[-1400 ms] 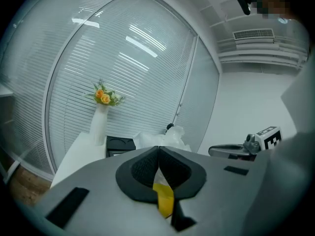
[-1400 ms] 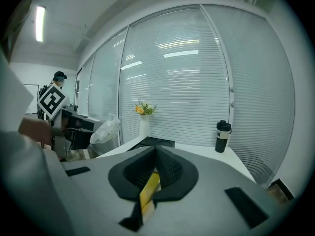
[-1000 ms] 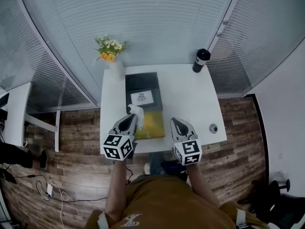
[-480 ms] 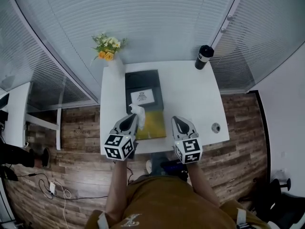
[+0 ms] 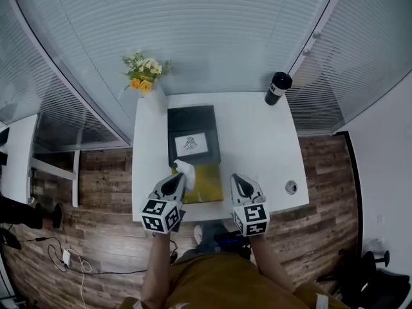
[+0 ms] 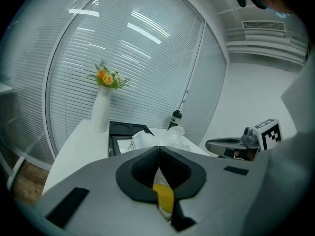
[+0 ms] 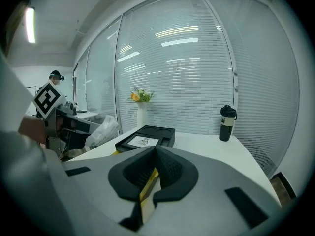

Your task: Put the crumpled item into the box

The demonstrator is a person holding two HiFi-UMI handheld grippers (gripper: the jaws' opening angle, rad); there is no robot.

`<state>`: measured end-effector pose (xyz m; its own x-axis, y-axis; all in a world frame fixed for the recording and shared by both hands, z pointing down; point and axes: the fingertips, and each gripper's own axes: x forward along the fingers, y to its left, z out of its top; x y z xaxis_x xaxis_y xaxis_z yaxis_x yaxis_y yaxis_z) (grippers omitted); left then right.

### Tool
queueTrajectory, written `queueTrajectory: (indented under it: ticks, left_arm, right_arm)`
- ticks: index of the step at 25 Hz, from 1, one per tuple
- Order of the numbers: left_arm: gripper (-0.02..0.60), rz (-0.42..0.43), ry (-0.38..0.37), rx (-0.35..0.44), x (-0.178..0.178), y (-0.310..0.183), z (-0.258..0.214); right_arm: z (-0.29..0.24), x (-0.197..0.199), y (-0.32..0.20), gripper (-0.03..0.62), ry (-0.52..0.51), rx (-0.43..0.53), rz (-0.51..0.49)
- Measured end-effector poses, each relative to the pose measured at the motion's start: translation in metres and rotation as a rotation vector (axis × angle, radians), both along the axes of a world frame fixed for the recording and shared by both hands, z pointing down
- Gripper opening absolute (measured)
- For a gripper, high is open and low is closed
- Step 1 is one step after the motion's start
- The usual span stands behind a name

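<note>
Crumpled white paper (image 5: 185,170) (image 6: 160,137) is pinched in the left gripper (image 5: 177,179) (image 6: 158,149). Its jaws are closed on the paper, which bulges out past the tips. It is held off the surface, over the seam where the black box (image 5: 192,129) (image 6: 120,129) (image 7: 157,132) meets the yellow panel (image 5: 209,184).

Right gripper (image 5: 237,180) (image 7: 155,151): jaws are brought together with nothing held. Only the yellow panel is seen through the gap below them. It is kept over the near edge of the surface (image 5: 257,147), just right of the yellow panel.

Edges: the yellow panel is laid along the near edge of the surface, touching the box's near side. The box is set left of centre. A white vase (image 5: 155,98) (image 6: 102,109) with flowers is placed at the far left corner, near the box. A black bottle (image 5: 277,88) (image 7: 227,123) is stood at the far right corner, well apart from the box. A cable hole (image 5: 291,187) is seen near the right front corner. Open room is left on the right half of the surface.

Labels: a white card (image 5: 191,144) with a dark emblem is seen in the box. Print on the bottle is too small to be read.
</note>
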<state>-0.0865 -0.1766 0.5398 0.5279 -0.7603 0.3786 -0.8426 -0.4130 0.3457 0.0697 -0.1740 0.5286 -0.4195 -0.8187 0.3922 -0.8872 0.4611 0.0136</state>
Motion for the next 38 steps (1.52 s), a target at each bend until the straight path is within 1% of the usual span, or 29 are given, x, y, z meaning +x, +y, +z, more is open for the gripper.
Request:
queueTrajectory:
  ticks: [6,10,17,23,31,35,38]
  left_arm:
    - [0.026,0.003,0.003,-0.033,0.005,-0.002,0.013]
    - [0.026,0.011,-0.016,-0.051,0.006,-0.005,0.024]
    - [0.026,0.025,-0.034,-0.116,0.01,0.003,0.051]
    - [0.026,0.062,-0.059,-0.164,0.023,0.003,0.073]
    - [0.026,0.12,-0.144,-0.23,0.033,0.001,0.102]
    - [0.026,0.14,-0.171,-0.257,0.037,-0.004,0.111]
    - [0.026,0.152,-0.206,-0.301,0.04,-0.007,0.121]
  right_arm:
    - [0.008,-0.001,-0.007,0.012,0.01,-0.017,-0.014]
    - [0.013,-0.002,-0.015,0.012,0.009,-0.006,-0.02]
    - [0.037,-0.003,-0.011,0.012,0.014,-0.059,-0.035]
    - [0.054,-0.004,-0.014,0.012,0.015,-0.102,-0.044]
    - [0.073,-0.005,-0.02,0.012,0.015,-0.159,-0.067]
    - [0.082,-0.004,-0.026,0.012,0.018,-0.177,-0.068]
    - [0.089,-0.004,-0.03,0.012,0.018,-0.191,-0.073]
